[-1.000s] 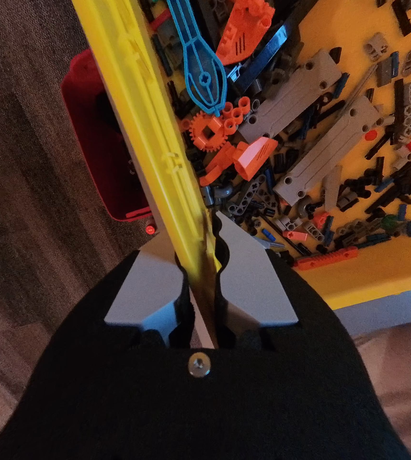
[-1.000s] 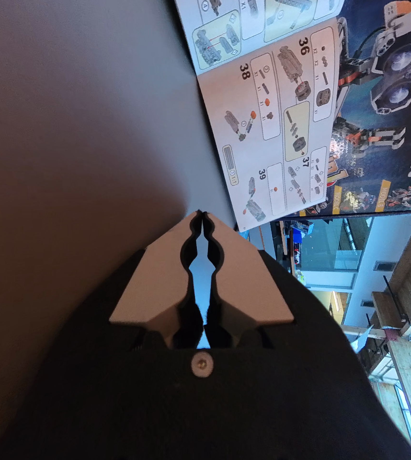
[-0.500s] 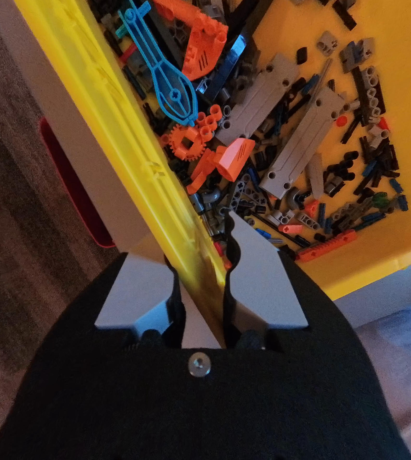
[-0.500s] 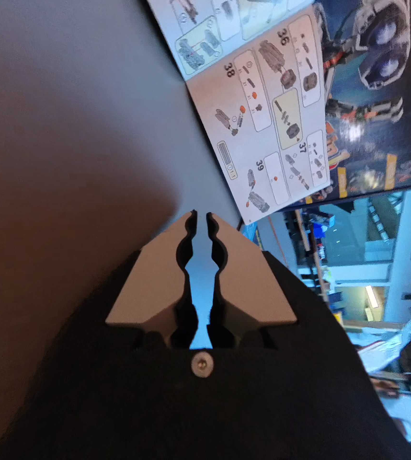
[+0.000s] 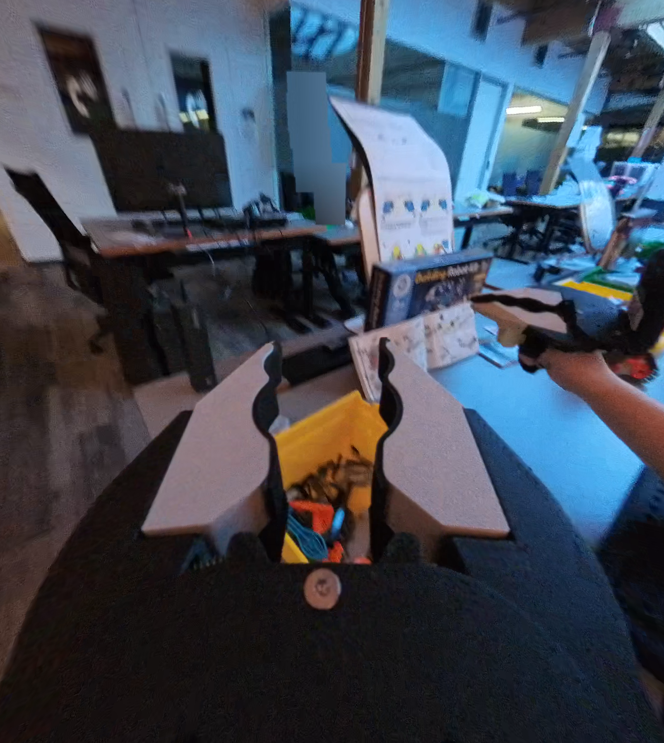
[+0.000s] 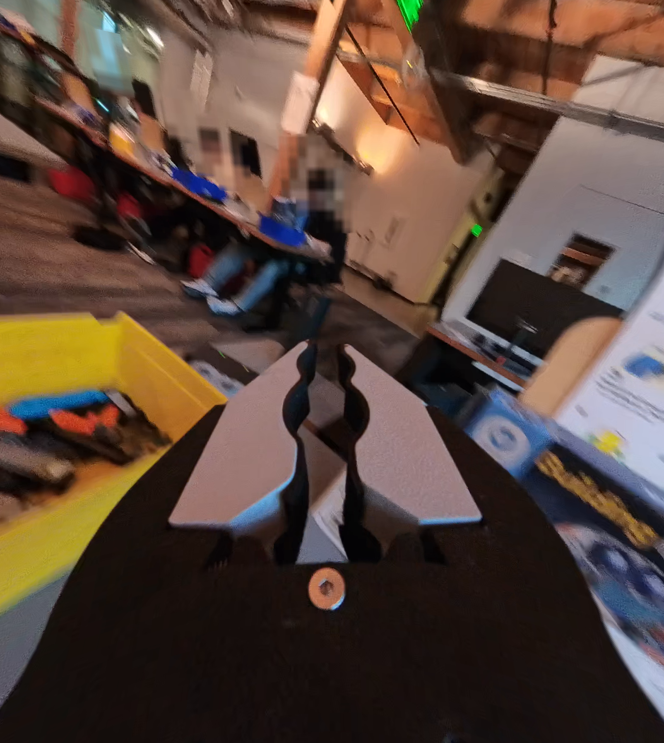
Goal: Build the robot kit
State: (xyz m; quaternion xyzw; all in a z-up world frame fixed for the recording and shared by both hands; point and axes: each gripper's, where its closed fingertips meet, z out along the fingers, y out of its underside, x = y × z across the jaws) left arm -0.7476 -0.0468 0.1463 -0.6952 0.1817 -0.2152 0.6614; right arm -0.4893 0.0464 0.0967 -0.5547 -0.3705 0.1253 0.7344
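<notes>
Workshop desks and white walls are seen, blurred, behind a grey table. The left gripper is held spread and empty directly above a yellow bin of loose building parts. The right gripper, narrowly parted and empty, is raised with the bin at its nine o'clock; the left is judged nearer.

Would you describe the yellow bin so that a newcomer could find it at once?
Start at the pale table. Near its edge, directly below the open left gripper, sits the yellow bin, left of the dark blue box. It alone is bright yellow and holds orange, blue and dark pieces.
</notes>
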